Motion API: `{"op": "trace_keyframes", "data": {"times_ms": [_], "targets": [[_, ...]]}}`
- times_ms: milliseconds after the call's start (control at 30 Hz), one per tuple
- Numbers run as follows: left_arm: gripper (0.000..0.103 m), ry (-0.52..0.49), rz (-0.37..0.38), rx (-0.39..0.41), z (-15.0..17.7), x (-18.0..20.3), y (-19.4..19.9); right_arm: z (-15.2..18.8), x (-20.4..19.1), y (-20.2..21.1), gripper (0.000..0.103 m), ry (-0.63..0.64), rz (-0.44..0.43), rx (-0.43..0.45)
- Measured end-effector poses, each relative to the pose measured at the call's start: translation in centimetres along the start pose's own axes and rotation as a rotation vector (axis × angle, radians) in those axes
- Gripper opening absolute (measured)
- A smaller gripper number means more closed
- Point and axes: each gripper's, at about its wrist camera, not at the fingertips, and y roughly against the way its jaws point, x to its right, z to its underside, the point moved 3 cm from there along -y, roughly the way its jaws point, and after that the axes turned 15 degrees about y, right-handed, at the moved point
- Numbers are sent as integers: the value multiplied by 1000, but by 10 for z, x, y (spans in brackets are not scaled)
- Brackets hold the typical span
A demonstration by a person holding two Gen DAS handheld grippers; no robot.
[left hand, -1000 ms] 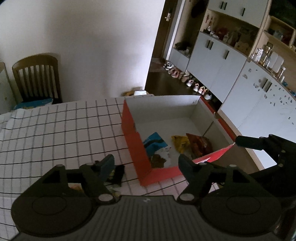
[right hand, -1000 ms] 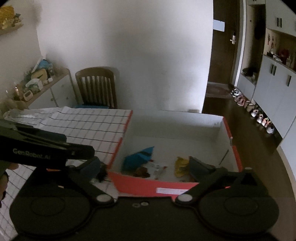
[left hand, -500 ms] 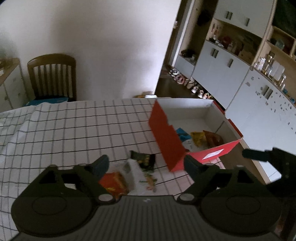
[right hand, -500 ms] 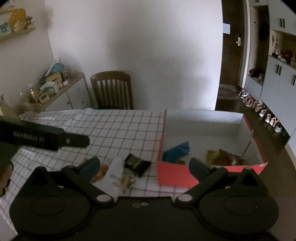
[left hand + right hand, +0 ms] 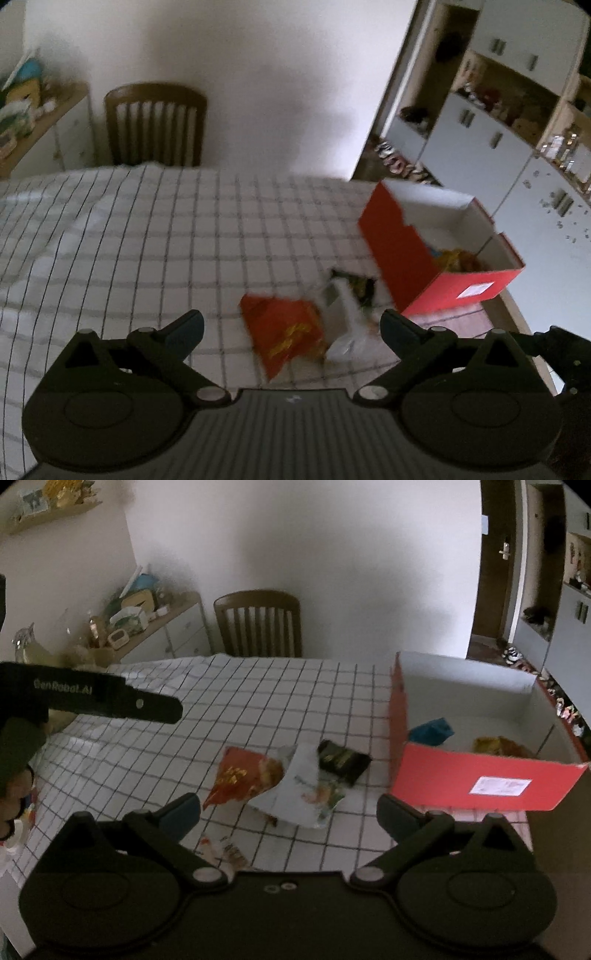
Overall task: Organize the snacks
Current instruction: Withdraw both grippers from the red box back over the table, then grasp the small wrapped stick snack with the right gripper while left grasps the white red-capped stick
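Some snacks already lie in the red box [image 5: 480, 779], but a red bag [image 5: 243, 775], a white bag [image 5: 299, 790] and a dark packet [image 5: 341, 760] wait on the table [image 5: 258, 698], and both the left gripper [image 5: 291, 325] and the right gripper [image 5: 290, 810] are spread wide, holding nothing.

Your left wrist camera rides just behind its own two fingers and looks forward and steeply down across the checked tablecloth [image 5: 155, 236], with the red box [image 5: 417, 266] off to the right of centre and the snack packets just left of that box, close ahead of the fingertips. The picture is blurred. Your right wrist camera sits likewise behind its fingers, tilted down, and faces the red box [image 5: 480, 779] from its near labelled wall, close enough to see inside. Both views share the box, the packets beside it, the cloth and the wooden chair [image 5: 155, 122] beyond the box's far left. The other gripper's body pokes in at each view's edge.
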Motion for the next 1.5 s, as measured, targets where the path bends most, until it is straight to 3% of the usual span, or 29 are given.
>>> {"op": "trace_keyframes", "data": {"times_ms": [167,500,867,1033,1200,1500], "targets": [[102,35,-74,-58,25,-21,-14,11,-13,-16,99,18,-24,-29],[102,108,-164,-127,72,-42,-37,34,-8,-51,82,50,-48,-121],[101,168,-234,-154,107,-35,-54,34,-2,-76,77,99,-153,-187],[95,196,-253,-168,116,-31,-62,30,-5,-92,67,95,-216,-230],[77,217,-262,-182,123,-24,-70,24,-15,-108,58,110,-279,-282],[67,247,-287,-144,125,-12,-75,22,-40,-128,41,203,-335,-350]]}}
